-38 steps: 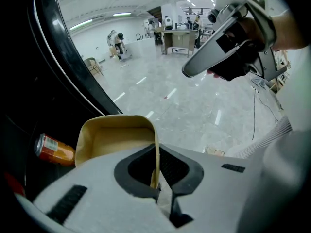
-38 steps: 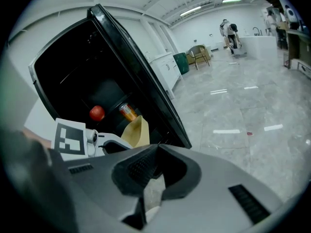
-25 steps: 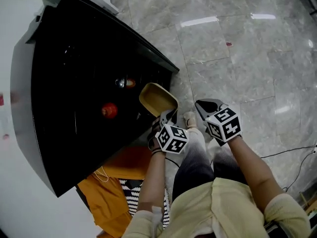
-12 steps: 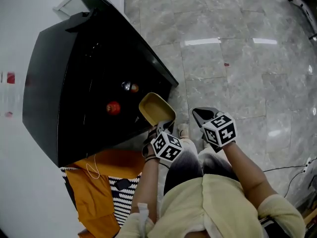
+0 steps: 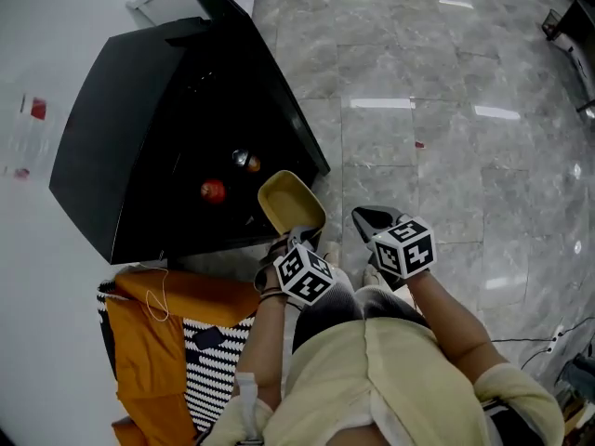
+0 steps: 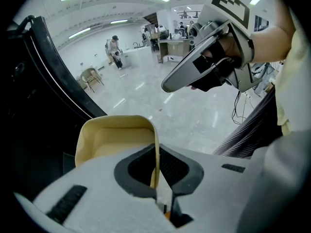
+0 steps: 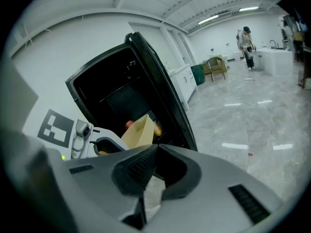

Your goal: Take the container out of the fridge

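A pale yellow container (image 5: 291, 203) hangs just outside the open black fridge (image 5: 149, 128), over the floor by the door's edge. My left gripper (image 5: 299, 236) is shut on its near rim. In the left gripper view the thin wall of the container (image 6: 116, 135) is pinched between the pads of that left gripper (image 6: 156, 174). My right gripper (image 5: 369, 217) is beside it on the right, shut and holding nothing. In the right gripper view the right gripper (image 7: 156, 148) points toward the fridge (image 7: 126, 89), with the container (image 7: 138, 131) ahead.
Inside the fridge lie a red round fruit (image 5: 213, 190) and a small orange and silver item (image 5: 246, 162). An orange cloth (image 5: 153, 328) and a black-and-white patterned cloth (image 5: 216, 360) lie at my lower left. Grey marble floor (image 5: 437, 156) spreads to the right; a person stands far off (image 7: 247, 42).
The view has drawn back and up from the fridge, which now looks smaller. The container stays in my left gripper, a little nearer my body. The right gripper keeps its place beside it.
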The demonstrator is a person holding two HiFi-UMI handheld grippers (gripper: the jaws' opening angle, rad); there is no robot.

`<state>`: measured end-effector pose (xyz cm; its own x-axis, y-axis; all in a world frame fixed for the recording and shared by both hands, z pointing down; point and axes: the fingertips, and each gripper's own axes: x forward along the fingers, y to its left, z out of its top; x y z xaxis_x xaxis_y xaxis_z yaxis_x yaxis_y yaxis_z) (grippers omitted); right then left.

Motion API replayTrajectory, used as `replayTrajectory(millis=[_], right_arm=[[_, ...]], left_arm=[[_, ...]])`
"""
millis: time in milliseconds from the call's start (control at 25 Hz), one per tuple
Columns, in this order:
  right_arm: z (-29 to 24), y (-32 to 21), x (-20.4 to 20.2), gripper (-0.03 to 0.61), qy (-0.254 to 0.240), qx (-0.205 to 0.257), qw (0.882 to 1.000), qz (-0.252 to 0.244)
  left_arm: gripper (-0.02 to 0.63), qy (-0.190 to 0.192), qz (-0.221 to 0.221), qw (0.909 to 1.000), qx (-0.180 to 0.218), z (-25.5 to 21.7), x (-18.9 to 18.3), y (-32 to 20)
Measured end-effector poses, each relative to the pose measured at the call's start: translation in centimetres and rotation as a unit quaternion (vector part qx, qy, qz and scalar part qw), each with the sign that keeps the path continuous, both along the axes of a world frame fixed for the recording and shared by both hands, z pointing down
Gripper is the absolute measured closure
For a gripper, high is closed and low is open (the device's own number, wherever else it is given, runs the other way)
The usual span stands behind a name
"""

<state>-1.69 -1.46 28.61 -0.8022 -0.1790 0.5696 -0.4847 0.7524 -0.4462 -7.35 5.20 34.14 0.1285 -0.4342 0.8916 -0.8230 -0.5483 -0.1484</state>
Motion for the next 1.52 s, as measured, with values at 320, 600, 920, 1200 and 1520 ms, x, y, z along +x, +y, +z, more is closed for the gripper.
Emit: replayTrajectory(millis=[320, 600, 920, 1200, 1520], right_arm=[[-3.6, 0.4, 0.0, 0.549, -0.025, 0.033, 0.999, -0.014], [-5.7, 1.2, 0.5, 0.551, -0.037, 0.055, 0.998, -0.02], [-6.7, 2.3, 1.6, 0.551, -0.042, 0.071, 0.996, -0.032], [-6.6, 3.4, 2.4, 0.551, -0.04, 0.074, 0.995, -0.044], [-6.7, 4.1, 2.0, 0.551, -0.036, 0.08, 0.995, -0.041]], left_arm=[[0.586, -0.004, -0.004, 1.0, 0.008, -2.5, 0.8, 1.6], [0.586, -0.022, 0.0, 0.9996, 0.015, -4.3, 1.1, 3.3], [0.586, -0.02, -0.014, 0.9993, 0.027, -5.6, 2.7, 4.1], [0.586, -0.018, -0.008, 0.9996, 0.02, -5.8, 4.1, 5.2], [0.586, -0.022, 0.008, 0.9996, 0.012, -5.5, 4.0, 6.3]])
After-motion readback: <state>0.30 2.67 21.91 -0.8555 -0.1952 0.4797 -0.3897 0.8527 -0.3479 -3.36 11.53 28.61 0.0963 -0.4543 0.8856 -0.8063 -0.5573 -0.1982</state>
